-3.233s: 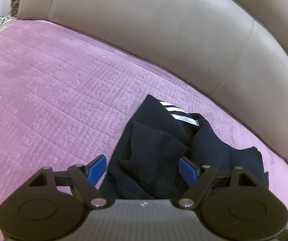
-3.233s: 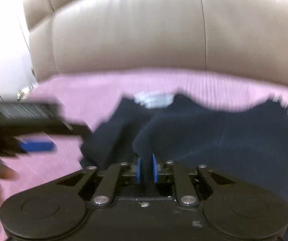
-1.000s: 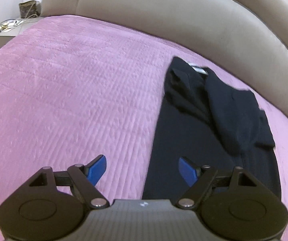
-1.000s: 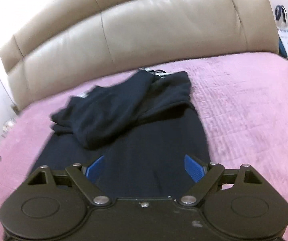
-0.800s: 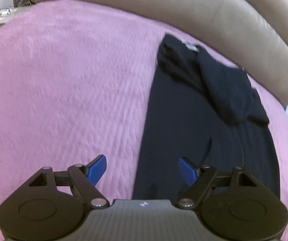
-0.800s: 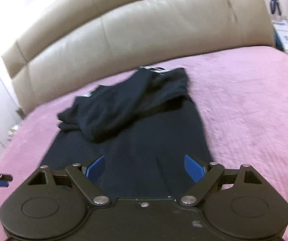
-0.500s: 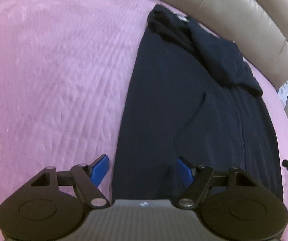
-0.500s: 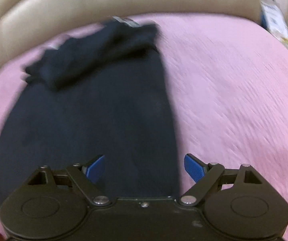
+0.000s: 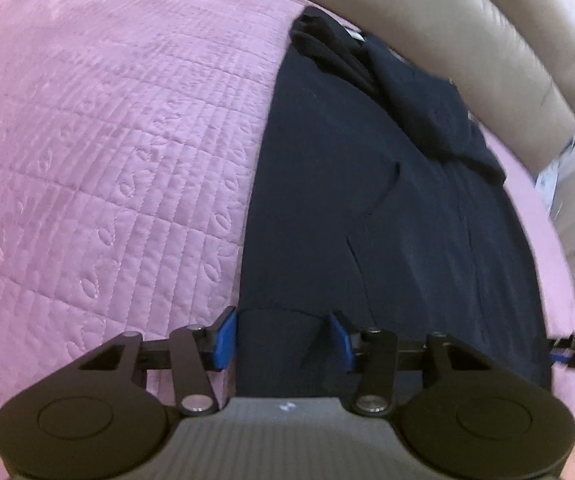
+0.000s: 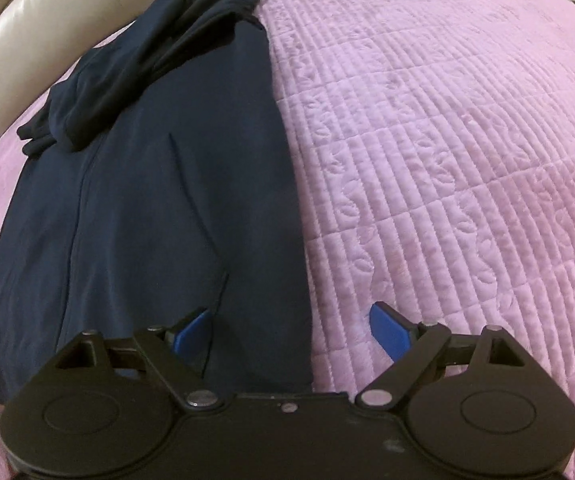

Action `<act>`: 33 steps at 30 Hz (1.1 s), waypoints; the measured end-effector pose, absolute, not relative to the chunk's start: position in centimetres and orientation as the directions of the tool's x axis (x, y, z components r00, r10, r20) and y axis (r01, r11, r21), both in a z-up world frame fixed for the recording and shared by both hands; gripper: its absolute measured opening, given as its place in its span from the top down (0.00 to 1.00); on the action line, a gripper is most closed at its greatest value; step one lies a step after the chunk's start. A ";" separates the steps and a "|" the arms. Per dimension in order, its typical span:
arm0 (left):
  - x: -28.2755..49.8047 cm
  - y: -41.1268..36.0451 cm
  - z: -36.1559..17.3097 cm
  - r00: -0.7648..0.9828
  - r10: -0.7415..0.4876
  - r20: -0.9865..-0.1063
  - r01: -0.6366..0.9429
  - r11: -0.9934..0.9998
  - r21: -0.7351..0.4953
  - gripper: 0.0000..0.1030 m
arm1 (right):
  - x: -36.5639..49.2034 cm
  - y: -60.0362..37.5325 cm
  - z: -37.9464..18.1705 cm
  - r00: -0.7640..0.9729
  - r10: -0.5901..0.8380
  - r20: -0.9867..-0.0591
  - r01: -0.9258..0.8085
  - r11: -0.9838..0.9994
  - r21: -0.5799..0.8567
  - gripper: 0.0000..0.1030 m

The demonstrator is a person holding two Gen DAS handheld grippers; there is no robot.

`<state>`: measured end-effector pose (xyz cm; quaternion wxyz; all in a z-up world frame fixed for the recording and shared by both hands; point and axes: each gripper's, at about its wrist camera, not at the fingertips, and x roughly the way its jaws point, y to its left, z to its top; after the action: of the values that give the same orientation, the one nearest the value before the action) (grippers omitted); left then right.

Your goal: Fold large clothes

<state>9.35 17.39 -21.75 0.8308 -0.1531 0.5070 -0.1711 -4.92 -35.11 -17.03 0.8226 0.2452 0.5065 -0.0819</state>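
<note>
- A second ago the dark navy garment [image 9: 387, 216] lay well ahead of both grippers on the pink quilted bedspread [image 9: 107, 152]; now its near hem is right under them, so I judge the hem grab is starting.
- My left gripper [image 9: 283, 340] has just been closing, half open, with the hem's left corner between the pads, not yet pinched.
- My right gripper [image 10: 287, 332] gapes wide, straddling the right corner.
- The garment's long axis runs from me toward the beige headboard [image 9: 467, 40], sleeves bunched at that far end.
</note>
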 end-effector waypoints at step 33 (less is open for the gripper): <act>8.6 16.5 -23.5 0.371 -0.571 -0.733 0.109 0.810 -0.576 0.95 | -6.5 -35.1 -16.6 0.479 0.407 -0.778 0.418 0.674 0.610 0.83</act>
<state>8.57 16.51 -23.51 0.7974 -0.2228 0.5189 -0.2130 -6.46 -35.09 -16.61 0.7592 0.4039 0.5103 -0.0035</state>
